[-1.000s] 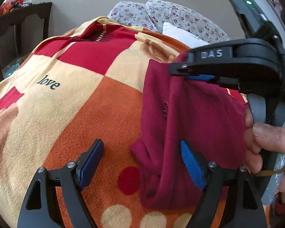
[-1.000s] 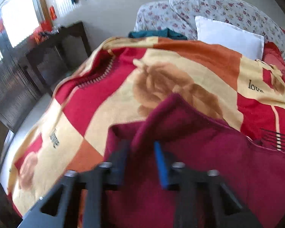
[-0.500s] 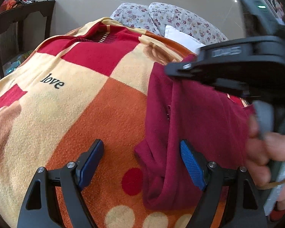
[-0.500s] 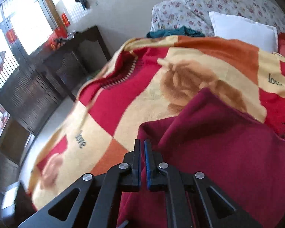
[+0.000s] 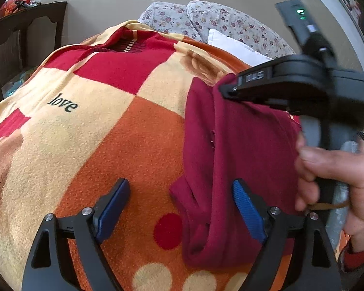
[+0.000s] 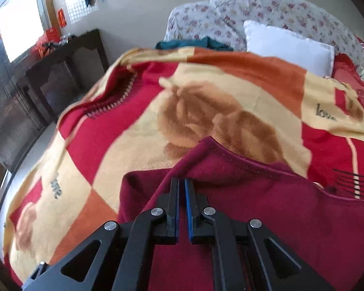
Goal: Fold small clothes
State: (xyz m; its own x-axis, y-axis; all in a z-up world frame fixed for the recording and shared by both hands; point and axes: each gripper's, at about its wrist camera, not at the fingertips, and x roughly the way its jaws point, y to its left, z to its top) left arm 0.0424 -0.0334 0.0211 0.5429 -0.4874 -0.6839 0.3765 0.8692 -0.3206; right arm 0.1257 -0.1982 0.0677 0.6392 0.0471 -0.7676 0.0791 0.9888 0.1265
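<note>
A maroon fleece garment (image 5: 242, 145) lies partly folded on a checked red, orange and cream blanket (image 5: 109, 133). My left gripper (image 5: 180, 186) hovers low over the garment's near left edge. Its jaws are opening, that folded edge lies between them, and neither blue pad presses on it. My right gripper (image 6: 181, 181) is shut on a raised ridge of the garment (image 6: 279, 206), which tents up to its tips. The left wrist view shows the right gripper (image 5: 224, 89) from the side at the garment's far edge, with a hand (image 5: 339, 169) on its handle.
Floral pillows (image 5: 206, 17) and a white pillow (image 6: 286, 46) sit at the bed's far end, with a teal cloth (image 6: 194, 43) beside them. A dark wooden cabinet (image 6: 48, 84) stands left of the bed. The blanket (image 6: 133, 133) spreads wide to the garment's left.
The right gripper's jaws stood apart around a ridge of the garment a second ago and have shut on it. The left gripper has stayed in place.
</note>
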